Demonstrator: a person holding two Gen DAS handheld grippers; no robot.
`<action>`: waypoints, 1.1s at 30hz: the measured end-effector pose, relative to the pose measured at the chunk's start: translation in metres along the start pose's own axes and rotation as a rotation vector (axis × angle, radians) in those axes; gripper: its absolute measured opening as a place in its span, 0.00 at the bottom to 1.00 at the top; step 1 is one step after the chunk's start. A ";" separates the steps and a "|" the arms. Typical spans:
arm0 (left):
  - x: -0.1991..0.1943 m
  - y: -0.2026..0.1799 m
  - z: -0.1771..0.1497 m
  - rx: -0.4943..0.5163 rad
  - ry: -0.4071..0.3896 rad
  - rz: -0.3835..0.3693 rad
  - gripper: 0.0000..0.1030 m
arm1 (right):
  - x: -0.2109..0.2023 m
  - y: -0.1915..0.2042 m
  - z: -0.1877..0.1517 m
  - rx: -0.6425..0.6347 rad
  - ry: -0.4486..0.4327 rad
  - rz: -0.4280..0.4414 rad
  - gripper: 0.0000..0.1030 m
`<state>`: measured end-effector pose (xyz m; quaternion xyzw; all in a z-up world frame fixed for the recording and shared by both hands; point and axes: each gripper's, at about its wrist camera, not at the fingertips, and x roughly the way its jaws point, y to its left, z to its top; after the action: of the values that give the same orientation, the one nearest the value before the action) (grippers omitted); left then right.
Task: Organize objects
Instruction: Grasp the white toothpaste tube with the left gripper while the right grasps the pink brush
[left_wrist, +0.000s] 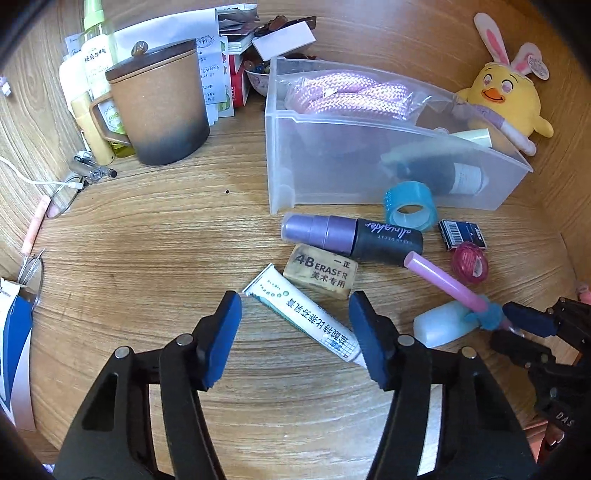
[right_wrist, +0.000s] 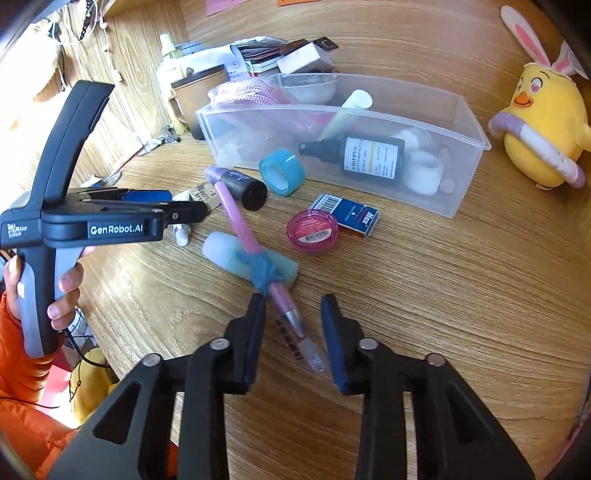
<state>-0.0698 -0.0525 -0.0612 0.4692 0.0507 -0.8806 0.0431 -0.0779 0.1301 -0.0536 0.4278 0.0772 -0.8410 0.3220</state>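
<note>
Clear bin (right_wrist: 458, 177) held pink rope (left_wrist: 347, 96), dark bottle (right_wrist: 369, 157); my left fingers (left_wrist: 364, 325) straddled white tube (left_wrist: 306, 314), ungripped; right fingers (right_wrist: 258, 321) straddled pink pen (right_wrist: 240, 225), ungripped.

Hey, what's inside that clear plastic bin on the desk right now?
The clear bin holds a pink woven rope, a dark pump bottle lying down, a pale tube and white containers. Anything beneath the rope is covered.

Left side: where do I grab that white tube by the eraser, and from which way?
Grip the white tube mid-body, coming from above with the left gripper astride it. It lies flat and diagonal; the flat crimped end nears the eraser, and the cap end is narrow.
</note>
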 end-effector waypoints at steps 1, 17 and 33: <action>-0.002 0.001 -0.003 0.001 -0.002 0.004 0.58 | 0.000 0.000 0.000 -0.003 0.000 0.000 0.23; -0.008 0.015 -0.013 -0.006 -0.049 0.030 0.15 | -0.023 0.003 0.005 -0.014 -0.074 -0.022 0.13; -0.064 0.013 -0.002 -0.019 -0.197 -0.008 0.15 | -0.064 0.005 0.024 -0.017 -0.210 -0.043 0.13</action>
<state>-0.0306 -0.0628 -0.0100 0.3798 0.0563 -0.9221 0.0487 -0.0639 0.1470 0.0117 0.3328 0.0591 -0.8872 0.3139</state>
